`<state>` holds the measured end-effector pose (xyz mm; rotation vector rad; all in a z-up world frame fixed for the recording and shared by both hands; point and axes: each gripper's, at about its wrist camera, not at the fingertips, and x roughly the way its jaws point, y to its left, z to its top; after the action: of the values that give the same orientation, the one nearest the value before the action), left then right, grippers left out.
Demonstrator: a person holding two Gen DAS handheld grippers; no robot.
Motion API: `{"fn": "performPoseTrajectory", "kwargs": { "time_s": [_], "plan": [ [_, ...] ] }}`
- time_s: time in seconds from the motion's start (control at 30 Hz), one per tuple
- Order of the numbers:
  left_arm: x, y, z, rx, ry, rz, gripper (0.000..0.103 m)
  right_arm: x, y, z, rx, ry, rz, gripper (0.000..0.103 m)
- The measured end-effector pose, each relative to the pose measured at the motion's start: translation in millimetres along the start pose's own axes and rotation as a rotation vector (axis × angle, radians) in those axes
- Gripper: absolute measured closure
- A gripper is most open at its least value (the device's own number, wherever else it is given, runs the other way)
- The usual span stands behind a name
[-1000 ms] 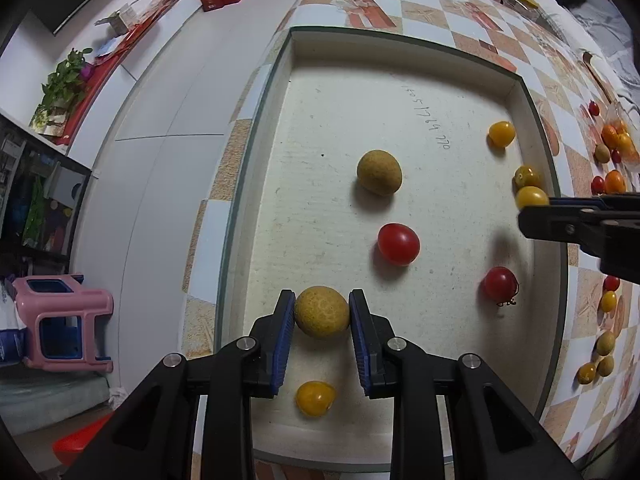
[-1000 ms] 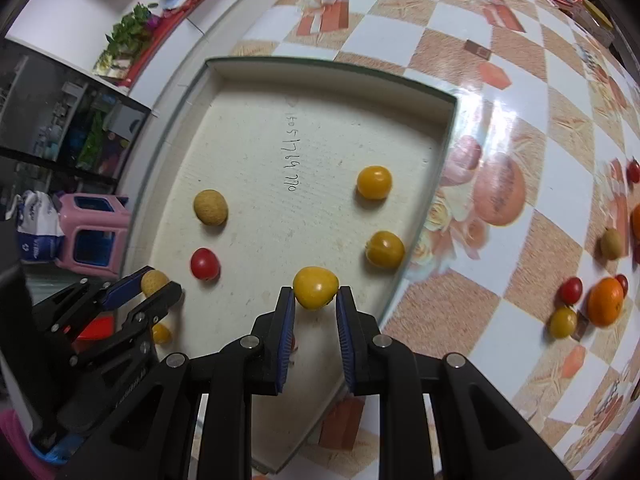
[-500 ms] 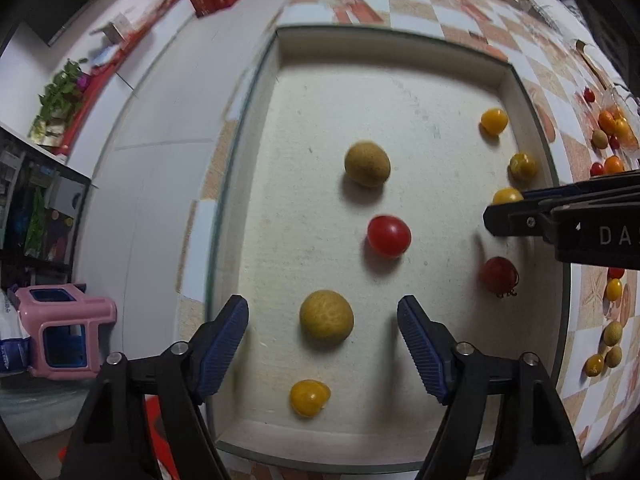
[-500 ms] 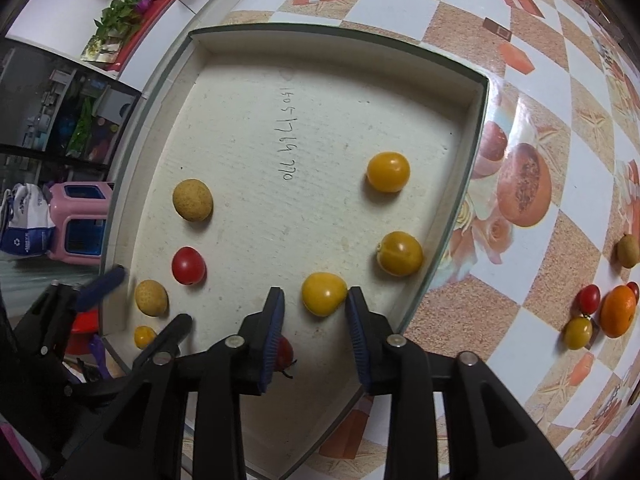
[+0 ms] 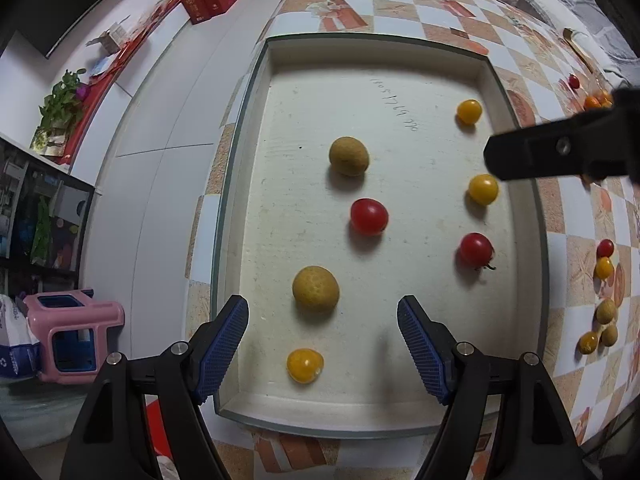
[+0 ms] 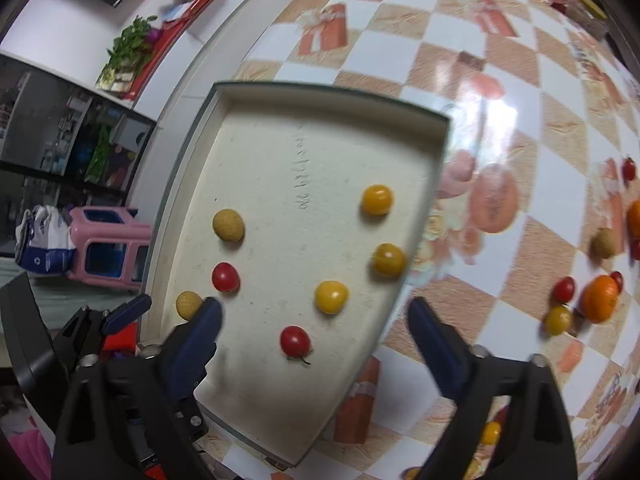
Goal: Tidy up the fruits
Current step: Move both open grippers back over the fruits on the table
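The checkered tabletop [image 5: 400, 4] is carrying a shallow cream tray [image 5: 256, 128], which is lying along the tabletop's edge and holding eight small fruits. More loose fruits [image 6: 599, 298] are sitting well apart from the tray on the tabletop, among them an orange one with red and yellow tomatoes beside it.

The left gripper [image 5: 323, 334] is pointing steeply down over the tray's near end with its jaws standing spread and empty. A tan round fruit [image 5: 315, 289] is resting on the tray floor just ahead of the blue pads [image 5: 224, 344], touching neither. A small yellow tomato [image 5: 304, 365] is lying below it near the tray's near wall.

The right gripper [image 6: 312, 322] is hovering over the tray's right side, its jaws opening wide, with nothing pinched. A yellow tomato [image 6: 330, 297] is sitting free on the tray between the spreading fingers [image 6: 200, 332], and a red tomato with a stem [image 6: 295, 341] is lying just below it.

Farther up the tray, a second tan fruit [image 5: 348, 156] and a red tomato [image 5: 369, 216] are lying in the left column, while two more yellow tomatoes [image 6: 377, 199] are lining the right side.
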<state>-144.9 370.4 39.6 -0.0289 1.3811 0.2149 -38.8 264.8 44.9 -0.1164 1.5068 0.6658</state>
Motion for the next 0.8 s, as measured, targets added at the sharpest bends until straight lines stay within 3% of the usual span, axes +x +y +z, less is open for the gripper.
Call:
{"fn": "performPoseTrajectory", "kwargs": {
  "time_s": [0.33,0.8],
  "plan": [
    [-19,-41,-1,0.101,-0.014,-0.029,0.025,-40,-56,-35,0.133,-0.043,-0.015,0.001],
    [-38,-116,8,0.268,-0.039,-0.109,0.025,-60,-168,-115,0.385,-0.017,-0.130,0.001]
  ]
}}
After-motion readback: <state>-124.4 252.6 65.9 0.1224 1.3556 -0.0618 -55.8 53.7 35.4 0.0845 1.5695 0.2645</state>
